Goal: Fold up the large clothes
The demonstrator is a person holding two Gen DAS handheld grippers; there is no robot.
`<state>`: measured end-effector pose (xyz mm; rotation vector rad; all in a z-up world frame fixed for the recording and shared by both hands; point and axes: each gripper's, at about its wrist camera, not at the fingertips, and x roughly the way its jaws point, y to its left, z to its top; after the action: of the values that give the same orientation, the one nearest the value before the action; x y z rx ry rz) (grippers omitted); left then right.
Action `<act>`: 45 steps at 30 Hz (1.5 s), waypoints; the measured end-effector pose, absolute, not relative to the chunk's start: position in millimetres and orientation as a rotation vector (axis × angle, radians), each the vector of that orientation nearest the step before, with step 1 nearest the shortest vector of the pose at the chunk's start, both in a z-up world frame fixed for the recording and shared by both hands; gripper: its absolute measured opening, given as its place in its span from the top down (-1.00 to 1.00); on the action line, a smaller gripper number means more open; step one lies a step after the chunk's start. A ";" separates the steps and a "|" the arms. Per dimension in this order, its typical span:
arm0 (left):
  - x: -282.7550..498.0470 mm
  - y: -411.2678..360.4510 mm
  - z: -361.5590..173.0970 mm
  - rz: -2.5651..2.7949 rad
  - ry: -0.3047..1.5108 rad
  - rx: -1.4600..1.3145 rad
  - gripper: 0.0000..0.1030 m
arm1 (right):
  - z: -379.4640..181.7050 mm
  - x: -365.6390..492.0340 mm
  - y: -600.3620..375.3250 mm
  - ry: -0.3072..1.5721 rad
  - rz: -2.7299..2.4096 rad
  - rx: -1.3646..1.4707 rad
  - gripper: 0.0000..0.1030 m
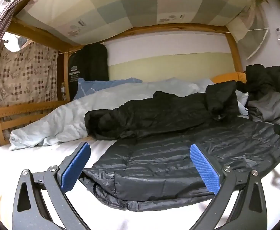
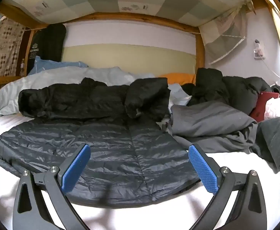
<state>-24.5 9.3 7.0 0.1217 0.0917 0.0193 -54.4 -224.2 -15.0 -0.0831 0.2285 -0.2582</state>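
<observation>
While spread flat, puffer jacket (image 1: 178, 153) — fingers apart

A crumpled pale blue duvet (image 1: 67, 115) is lying at the frame's left, a flat red case (image 2: 262, 103) is leaning at right (partly hidden), and a checked brown curtain (image 1: 25, 71) is hanging upper left.

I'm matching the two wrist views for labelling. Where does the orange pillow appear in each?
Left wrist: orange pillow sits upper right, at the back of the bed.
Right wrist: orange pillow sits just right of centre, at the back.
Shared landmark: the black puffer jacket lying before it.
</observation>
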 end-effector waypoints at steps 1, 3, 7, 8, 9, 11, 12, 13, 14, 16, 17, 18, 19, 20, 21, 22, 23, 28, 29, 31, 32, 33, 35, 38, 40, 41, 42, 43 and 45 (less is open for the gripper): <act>-24.7 5.9 6.5 0.027 0.083 0.129 -1.00 | -14.9 -53.7 -225.2 0.232 -0.265 -0.080 -1.00; -26.0 2.0 6.6 0.031 0.074 0.142 -1.00 | -14.4 -53.4 -226.9 0.234 -0.265 -0.073 -1.00; -22.4 -6.1 5.0 0.030 0.086 0.180 -1.00 | -15.1 -52.7 -229.0 0.235 -0.261 -0.066 -1.00; -22.5 -6.8 4.9 0.030 0.086 0.185 -1.00 | -14.7 -52.7 -229.0 0.235 -0.262 -0.066 -1.00; -22.6 -8.0 5.2 0.031 0.084 0.189 -1.00 | -14.8 -52.4 -228.8 0.237 -0.265 -0.068 -1.00; -23.2 -7.8 4.0 0.031 0.078 0.191 -1.00 | -15.4 -51.2 -227.9 0.240 -0.269 -0.072 -1.00; -23.0 -7.6 4.0 0.031 0.080 0.190 -1.00 | -16.0 -49.7 -227.2 0.246 -0.274 -0.076 -1.00; -23.2 -7.0 2.8 0.031 0.082 0.190 -1.00 | -16.4 -48.2 -226.5 0.252 -0.276 -0.080 -1.00; -23.1 -6.8 1.9 0.030 0.084 0.188 -1.00 | -16.8 -47.2 -226.1 0.256 -0.274 -0.082 -1.00; -22.7 -6.5 1.7 0.029 0.094 0.183 -1.00 | -17.5 -46.1 -225.8 0.262 -0.274 -0.086 -1.00; -22.8 -6.3 2.1 0.030 0.098 0.180 -1.00 | -17.7 -45.9 -226.0 0.263 -0.275 -0.086 -1.00; -23.2 -6.0 2.7 0.029 0.100 0.175 -1.00 | -17.8 -46.2 -226.0 0.261 -0.275 -0.085 -1.00; -22.7 -4.9 3.9 0.028 0.102 0.171 -1.00 | -17.8 -46.0 -226.0 0.258 -0.275 -0.084 -1.00; -22.7 -4.4 5.1 0.028 0.102 0.167 -1.00 | -17.6 -45.3 -225.7 0.258 -0.276 -0.083 -1.00; -23.7 -4.5 5.4 0.029 0.100 0.165 -1.00 | -17.4 -45.8 -226.0 0.256 -0.276 -0.082 -1.00; -23.6 -4.3 6.2 0.032 0.098 0.164 -1.00 | -17.6 -45.9 -226.2 0.256 -0.275 -0.082 -1.00; -24.4 -4.8 6.4 0.035 0.094 0.164 -1.00 | -18.2 -45.4 -226.5 0.258 -0.274 -0.079 -1.00; -24.3 -6.8 5.5 0.040 0.086 0.177 -1.00 | -19.5 -50.4 -231.1 0.248 -0.294 -0.052 -1.00; -24.1 -6.6 5.3 0.039 0.085 0.178 -1.00 | -19.8 -51.3 -231.4 0.246 -0.318 -0.050 -1.00; -24.2 -6.0 4.3 0.039 0.085 0.176 -1.00 | -20.6 -53.1 -232.0 0.240 -0.322 -0.048 -1.00; -24.1 -6.1 4.1 0.039 0.085 0.176 -1.00 | -20.5 -53.4 -232.4 0.239 -0.317 -0.047 -1.00; -23.6 -6.3 3.8 0.039 0.086 0.176 -1.00 | -20.3 -53.3 -233.0 0.241 -0.316 -0.046 -1.00; -24.3 -5.9 3.6 0.039 0.084 0.179 -1.00 | -20.2 -53.2 -234.1 0.248 -0.312 -0.044 -1.00; -24.7 -5.3 3.0 0.039 0.083 0.185 -1.00 | -19.1 -52.1 -235.6 0.256 -0.305 -0.039 -1.00; -25.6 -5.8 2.6 0.040 0.077 0.192 -1.00 | -19.3 -50.7 -235.0 0.264 -0.289 -0.038 -1.00; -25.5 -5.8 2.2 0.040 0.077 0.196 -1.00 | -19.4 -49.3 -234.8 0.268 -0.282 -0.039 -1.00; -25.1 -6.1 2.0 0.041 0.078 0.201 -1.00 | -19.6 -48.7 -233.9 0.272 -0.277 -0.042 -1.00; -24.8 -6.6 2.2 0.041 0.079 0.204 -1.00 | -19.4 -48.1 -232.8 0.272 -0.279 -0.046 -1.00; -23.8 -6.2 2.0 0.041 0.080 0.206 -1.00 | -19.0 -48.8 -230.9 0.266 -0.282 -0.053 -1.00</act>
<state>-23.8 -6.2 2.0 0.2064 0.0799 0.0407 -48.8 -230.9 -19.0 -0.0532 0.2656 -0.2824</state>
